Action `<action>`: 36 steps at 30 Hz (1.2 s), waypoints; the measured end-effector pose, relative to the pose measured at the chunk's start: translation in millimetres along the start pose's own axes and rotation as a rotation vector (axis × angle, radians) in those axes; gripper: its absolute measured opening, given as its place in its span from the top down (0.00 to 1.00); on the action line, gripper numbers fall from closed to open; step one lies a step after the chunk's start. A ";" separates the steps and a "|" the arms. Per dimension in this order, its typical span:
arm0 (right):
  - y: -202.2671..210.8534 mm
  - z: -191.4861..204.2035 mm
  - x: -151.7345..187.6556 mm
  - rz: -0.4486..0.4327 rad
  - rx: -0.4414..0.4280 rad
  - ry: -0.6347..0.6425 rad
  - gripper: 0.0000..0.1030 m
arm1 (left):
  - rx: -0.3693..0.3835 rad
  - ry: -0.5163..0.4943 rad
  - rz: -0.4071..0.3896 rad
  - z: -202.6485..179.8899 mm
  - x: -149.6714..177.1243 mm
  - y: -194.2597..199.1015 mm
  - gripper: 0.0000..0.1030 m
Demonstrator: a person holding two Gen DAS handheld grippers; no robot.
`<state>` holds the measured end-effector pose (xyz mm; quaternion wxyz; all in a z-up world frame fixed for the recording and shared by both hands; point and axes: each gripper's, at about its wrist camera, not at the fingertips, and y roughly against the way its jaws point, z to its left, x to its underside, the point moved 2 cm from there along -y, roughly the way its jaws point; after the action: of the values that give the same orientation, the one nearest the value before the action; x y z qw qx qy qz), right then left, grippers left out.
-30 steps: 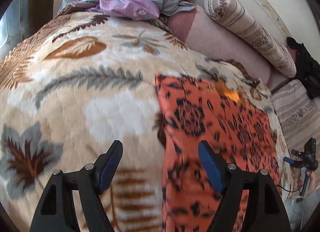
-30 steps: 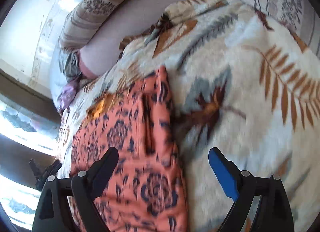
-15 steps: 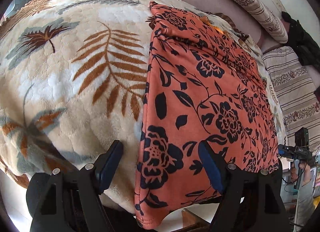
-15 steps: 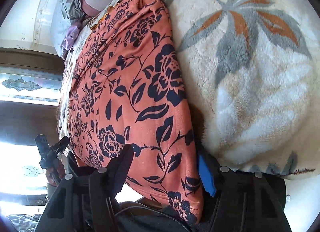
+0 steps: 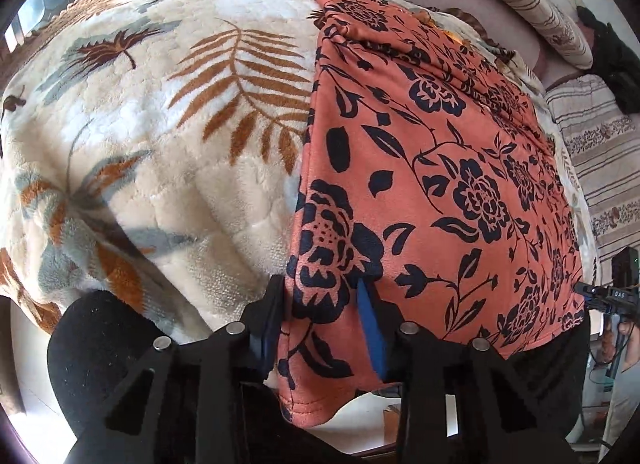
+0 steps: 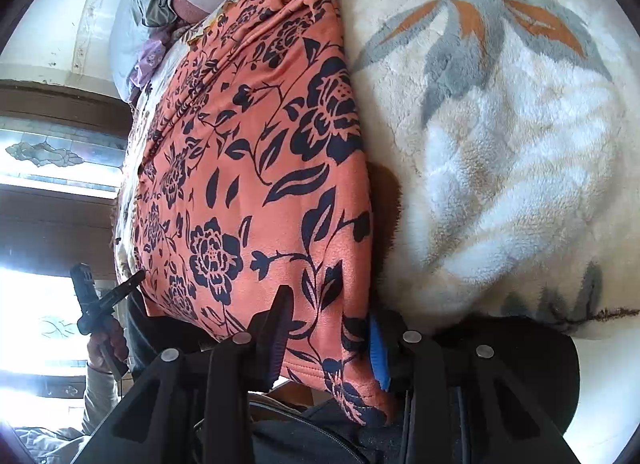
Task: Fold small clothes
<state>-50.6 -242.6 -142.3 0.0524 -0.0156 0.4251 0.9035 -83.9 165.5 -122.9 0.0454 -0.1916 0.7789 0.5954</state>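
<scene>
both sets of fingers have just been closing and now pinch the near hem of the orange floral garment [image 5: 432,168]: left gripper [image 5: 322,324] on one corner, right gripper [image 6: 328,332] on the other (blue pads half buried). it lies flat on a leaf-print fleece blanket [image 5: 160,124], hem hanging over the edge.

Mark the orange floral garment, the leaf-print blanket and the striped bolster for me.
orange floral garment [image 5: 440,168]: left wrist view, middle of its flat top layer.
leaf-print blanket [image 5: 168,152]: left wrist view, bare cream patch left of the garment.
striped bolster [image 5: 532,4]: left wrist view, its striped side, upper right.
</scene>
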 end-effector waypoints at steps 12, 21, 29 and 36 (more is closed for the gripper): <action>5.4 10.3 2.6 0.009 0.053 0.068 0.92 | 0.010 -0.036 -0.011 -5.8 7.9 12.6 0.94; 11.1 -1.5 3.9 0.018 -0.010 -0.023 0.89 | 0.027 -0.027 -0.011 -4.0 6.9 13.0 0.94; 10.3 -4.0 12.7 0.030 0.016 -0.001 0.79 | 0.047 -0.025 0.043 -7.8 27.6 -2.3 0.34; 4.3 7.3 16.8 0.075 0.069 0.051 0.87 | 0.012 -0.057 0.069 -9.2 26.9 -5.4 0.91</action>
<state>-67.6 -238.3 -135.6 0.0083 -0.0208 0.4577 0.8888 -105.4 149.1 -133.1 0.0480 -0.1475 0.7870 0.5972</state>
